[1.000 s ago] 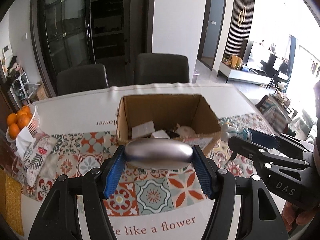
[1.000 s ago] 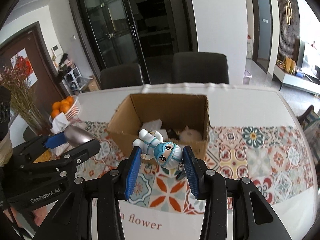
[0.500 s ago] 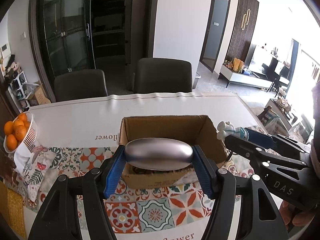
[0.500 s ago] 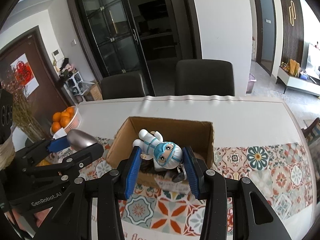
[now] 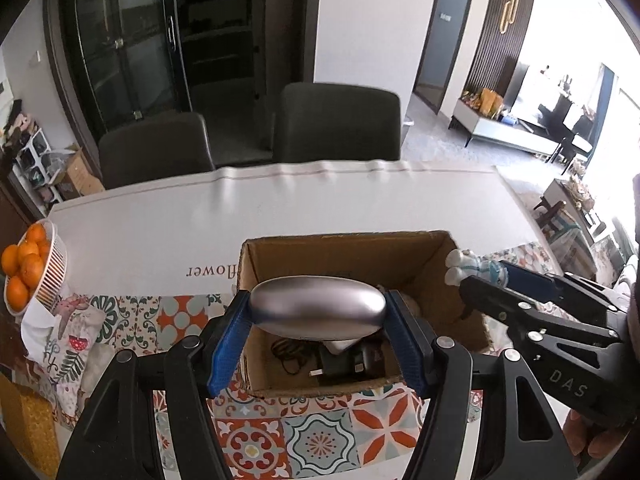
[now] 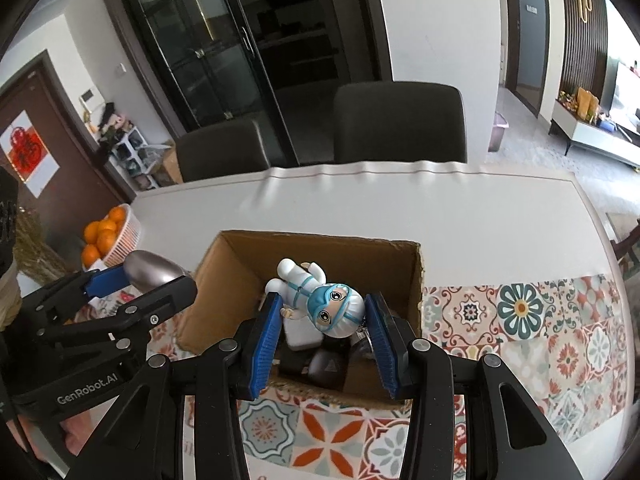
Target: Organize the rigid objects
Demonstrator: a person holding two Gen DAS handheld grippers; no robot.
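- Left wrist view: my left gripper (image 5: pixel 318 320) is clamped on a smooth silver oval object (image 5: pixel 317 311), one blue pad pressing on each end. It hangs above the open cardboard box (image 5: pixel 340 252), over the box's near left part.
- Below the oval, inside the box, I see a dark charger with a cable (image 5: pixel 340 362) and a pale item partly hidden under it.
- At the right edge my right gripper (image 5: pixel 476 274) reaches over the box's right wall, holding a small white and blue figurine (image 5: pixel 466 268); only the figurine's legs and part of its body show here.
- The box stands on a table (image 5: pixel 320 208) under a white cloth with a band of patterned tiles. A white basket of oranges (image 5: pixel 28 268) sits at the table's far left edge, well apart from the box. Two dark chairs (image 5: pixel 340 120) stand behind the table.
- Right wrist view: my right gripper (image 6: pixel 324 320) is closed on the figurine (image 6: pixel 320 300), the blue pads against the sides of its hooded head, its legs pointing away from me. It hangs over the box (image 6: pixel 320 244) opening.
- Under it in the box lie a white block and a dark rounded item (image 6: pixel 326 366); I cannot tell what they are.
- At the left, my left gripper (image 6: pixel 138 276) holds the silver oval (image 6: pixel 150 268) just above the box's left wall. The oranges (image 6: pixel 102 236) sit behind it.
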